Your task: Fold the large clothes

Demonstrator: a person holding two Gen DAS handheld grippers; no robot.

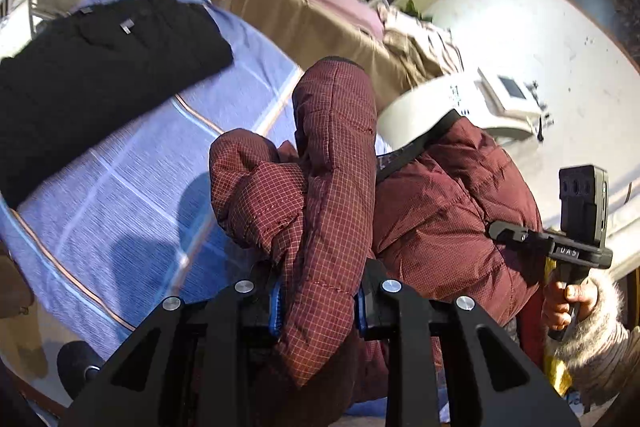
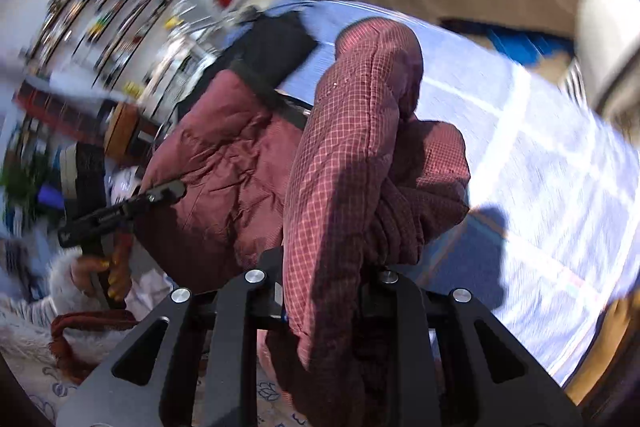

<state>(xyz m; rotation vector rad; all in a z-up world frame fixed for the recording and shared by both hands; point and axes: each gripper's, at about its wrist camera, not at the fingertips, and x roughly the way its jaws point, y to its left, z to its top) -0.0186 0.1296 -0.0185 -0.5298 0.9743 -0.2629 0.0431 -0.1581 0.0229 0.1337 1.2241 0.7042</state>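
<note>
A maroon quilted puffer jacket [image 1: 440, 211] [image 2: 224, 155] hangs bunched in the air above the blue checked sheet [image 1: 120, 195] [image 2: 540, 167]. My left gripper [image 1: 319, 309] is shut on a padded fold of it, and a sleeve [image 1: 332, 147] rises straight out of the pads. My right gripper [image 2: 326, 301] is likewise shut on another quilted fold [image 2: 360, 107]. Each gripper shows in the other's view, held in a hand with a fuzzy cuff: the right gripper [image 1: 498, 230] and the left gripper [image 2: 176, 189], tips against the jacket's body.
A folded black garment [image 1: 100, 67] [image 2: 276, 43] lies on the sheet's far side. Behind it stands a tan and pink covered bed [image 1: 300, 15]. A white appliance [image 1: 508, 95] sits on the floor, and blurred shelving [image 2: 100, 7] fills the room's side.
</note>
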